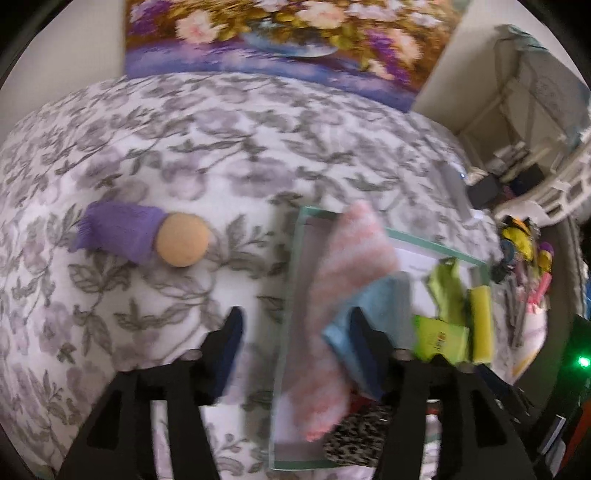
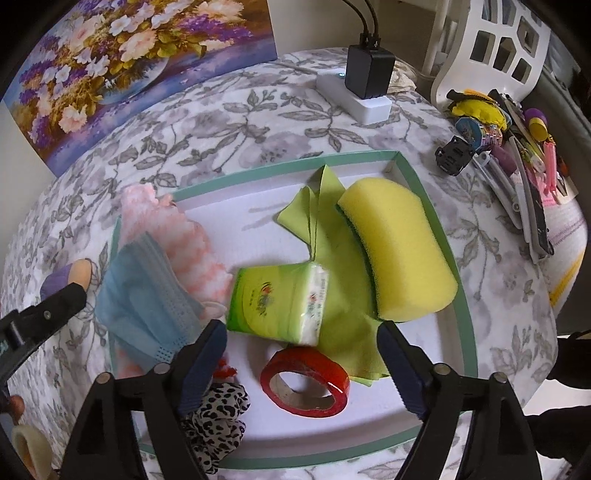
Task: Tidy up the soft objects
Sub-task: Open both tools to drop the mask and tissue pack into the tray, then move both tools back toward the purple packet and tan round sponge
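The left wrist camera is looking steeply down over the tray's (image 1: 291, 295) left edge. The right wrist camera is viewing the tray (image 2: 461, 295) closely from its near side. Both are sharing the floral painting (image 1: 288, 33).

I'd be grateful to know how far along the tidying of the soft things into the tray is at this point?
Mostly done: the yellow sponge, green cloth, tissue pack, blue mask, pink cloth and leopard scrunchie already lie in the tray. Nothing is in hand: the left gripper and right gripper are open. Left: the purple cloth and beige ball on the bedspread.
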### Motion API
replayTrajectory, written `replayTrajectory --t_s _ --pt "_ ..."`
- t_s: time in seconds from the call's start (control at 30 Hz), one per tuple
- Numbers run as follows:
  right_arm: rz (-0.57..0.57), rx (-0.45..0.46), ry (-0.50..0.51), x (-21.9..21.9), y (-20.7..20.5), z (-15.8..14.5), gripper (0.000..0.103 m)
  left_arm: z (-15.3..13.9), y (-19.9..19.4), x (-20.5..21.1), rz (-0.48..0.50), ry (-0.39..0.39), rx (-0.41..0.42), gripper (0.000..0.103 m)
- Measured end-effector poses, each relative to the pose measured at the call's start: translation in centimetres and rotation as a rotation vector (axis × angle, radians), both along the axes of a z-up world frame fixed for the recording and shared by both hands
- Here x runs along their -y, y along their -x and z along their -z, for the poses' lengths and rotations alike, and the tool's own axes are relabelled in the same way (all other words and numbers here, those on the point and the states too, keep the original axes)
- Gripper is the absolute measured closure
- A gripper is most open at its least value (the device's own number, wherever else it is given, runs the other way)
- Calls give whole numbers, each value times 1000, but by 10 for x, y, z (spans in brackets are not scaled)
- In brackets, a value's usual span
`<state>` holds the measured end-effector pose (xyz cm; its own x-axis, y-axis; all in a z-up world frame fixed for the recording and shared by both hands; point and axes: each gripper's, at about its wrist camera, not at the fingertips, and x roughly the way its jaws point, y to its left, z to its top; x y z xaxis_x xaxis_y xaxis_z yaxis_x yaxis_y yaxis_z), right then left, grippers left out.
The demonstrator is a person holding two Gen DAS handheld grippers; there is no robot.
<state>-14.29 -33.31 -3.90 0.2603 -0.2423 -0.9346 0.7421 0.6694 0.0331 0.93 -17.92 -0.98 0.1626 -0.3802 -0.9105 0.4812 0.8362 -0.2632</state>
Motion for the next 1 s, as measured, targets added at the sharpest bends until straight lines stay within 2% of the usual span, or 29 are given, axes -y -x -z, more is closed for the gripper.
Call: replayTrajectory --t_s 0.03,0.1,0.17,0.23,0.4,0.67,1.0 --pt "-2 -2 1 0 0 0 11 4 -4 -3 -19 -16 1 17" --pt "-5 -5 5 0 0 1 1 10 -10 -10 -56 -45 5 16" --pt "-8 -11 13 -1 0 2 0 14 -15 -16 -84 -61 8 14" --pt "-10 -24 18 -1 -1 4 0 19 -20 -24 -125 -74 7 7" --pt "-5 -30 4 0 0 7 0 26 -29 -36 -180 -103 -7 7" --pt "-6 -36 8 -4 -3 4 0 30 -37 -47 -203 -144 -10 7" --pt "-31 52 46 -33 -21 -30 0 23 -57 -87 -278 -192 6 7"
